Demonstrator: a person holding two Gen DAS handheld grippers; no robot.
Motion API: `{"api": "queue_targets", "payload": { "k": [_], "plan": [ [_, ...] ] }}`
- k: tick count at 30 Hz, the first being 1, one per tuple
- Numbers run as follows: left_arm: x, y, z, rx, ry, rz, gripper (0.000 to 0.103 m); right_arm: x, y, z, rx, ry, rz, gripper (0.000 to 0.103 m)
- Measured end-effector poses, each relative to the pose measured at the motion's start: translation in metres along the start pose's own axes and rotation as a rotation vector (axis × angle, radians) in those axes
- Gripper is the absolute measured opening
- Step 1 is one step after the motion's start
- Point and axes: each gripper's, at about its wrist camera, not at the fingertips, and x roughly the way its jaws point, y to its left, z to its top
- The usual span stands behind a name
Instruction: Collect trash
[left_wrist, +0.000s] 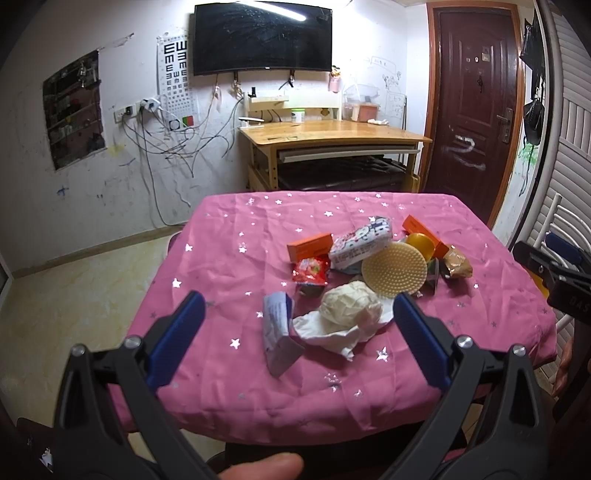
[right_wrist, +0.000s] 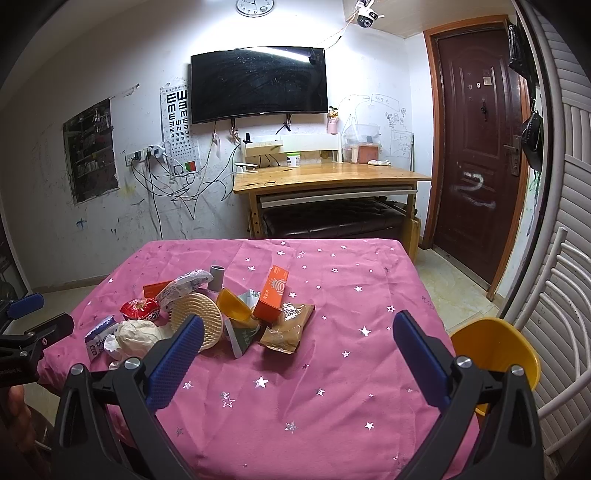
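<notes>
Both grippers, left gripper (left_wrist: 299, 314) and right gripper (right_wrist: 299, 332), hover spread and empty over the pink tablecloth (left_wrist: 221, 273); I'd drop left straight onto the crumpled tissue wad (left_wrist: 351, 306) between its fingers, then pinch low.

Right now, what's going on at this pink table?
A person holds a claw in each hand over a table with a pink starred cloth, facing a heap of trash. Both the left claw and the right claw are open and hold nothing. The left one lines up with a crumpled white paper wad at the near edge of the pile. A yellow bin stands beside the table on the right. Nothing looks collected yet.
</notes>
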Motion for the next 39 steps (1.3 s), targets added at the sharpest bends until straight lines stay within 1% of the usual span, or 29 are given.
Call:
{"api": "queue_targets", "payload": {
  "k": [6,9,11,14,15,16,17,21,24,25,28,30,31,33,34,35,36,38,39],
  "plan": [
    [0.0,0.0,0.0,0.002,0.005,0.002,0.097,0.002,-0.001,-0.001,0.001,0.003,0.001,0.096],
    [0.004,0.003,0.001,-0.007,0.019,-0.003,0.097,0.006,-0.004,-0.002,0.009,0.015,0.003,0.096],
    [0.008,0.008,0.001,-0.015,0.039,-0.044,0.097,0.008,-0.007,-0.003,0.018,0.027,0.019,0.096],
    [0.013,0.011,0.002,-0.007,0.051,-0.075,0.097,0.014,-0.009,-0.004,0.018,0.044,0.038,0.096],
    [0.016,0.012,0.002,-0.003,0.056,-0.083,0.097,0.016,-0.01,-0.005,0.02,0.054,0.056,0.096],
    [0.019,0.013,0.002,-0.001,0.064,-0.09,0.097,0.019,-0.011,-0.006,0.029,0.07,0.101,0.096],
    [0.024,0.014,0.001,-0.003,0.078,-0.099,0.097,0.021,-0.012,-0.006,0.034,0.078,0.123,0.096],
    [0.039,0.013,-0.004,0.025,0.117,-0.099,0.096,0.032,-0.014,-0.012,0.026,0.119,0.183,0.096],
    [0.05,0.019,-0.009,0.018,0.15,-0.101,0.089,0.041,-0.016,-0.015,0.039,0.148,0.24,0.096],
    [0.054,0.024,-0.01,0.002,0.161,-0.1,0.084,0.043,-0.016,-0.016,0.042,0.154,0.246,0.096],
    [0.068,0.041,-0.014,-0.06,0.204,-0.097,0.08,0.05,-0.014,-0.017,0.06,0.18,0.306,0.096],
    [0.074,0.051,-0.017,-0.09,0.22,-0.087,0.078,0.053,-0.005,-0.015,0.059,0.196,0.388,0.096],
    [0.077,0.055,-0.017,-0.103,0.224,-0.086,0.077,0.054,0.0,-0.013,0.054,0.203,0.413,0.096],
    [0.08,0.058,-0.017,-0.111,0.228,-0.087,0.071,0.055,0.022,-0.01,0.009,0.225,0.494,0.096],
    [0.082,0.058,-0.017,-0.11,0.232,-0.09,0.068,0.056,0.031,-0.008,-0.013,0.232,0.518,0.096],
    [0.083,0.057,-0.017,-0.109,0.235,-0.092,0.062,0.056,0.041,-0.007,-0.032,0.238,0.538,0.096],
    [0.085,0.056,-0.017,-0.104,0.242,-0.093,0.059,0.057,0.049,-0.006,-0.05,0.246,0.552,0.096],
    [0.089,0.055,-0.018,-0.094,0.254,-0.091,0.043,0.061,0.068,-0.005,-0.089,0.262,0.578,0.096],
    [0.089,0.054,-0.019,-0.091,0.26,-0.092,0.039,0.063,0.077,-0.004,-0.104,0.27,0.591,0.096]
  ]
}}
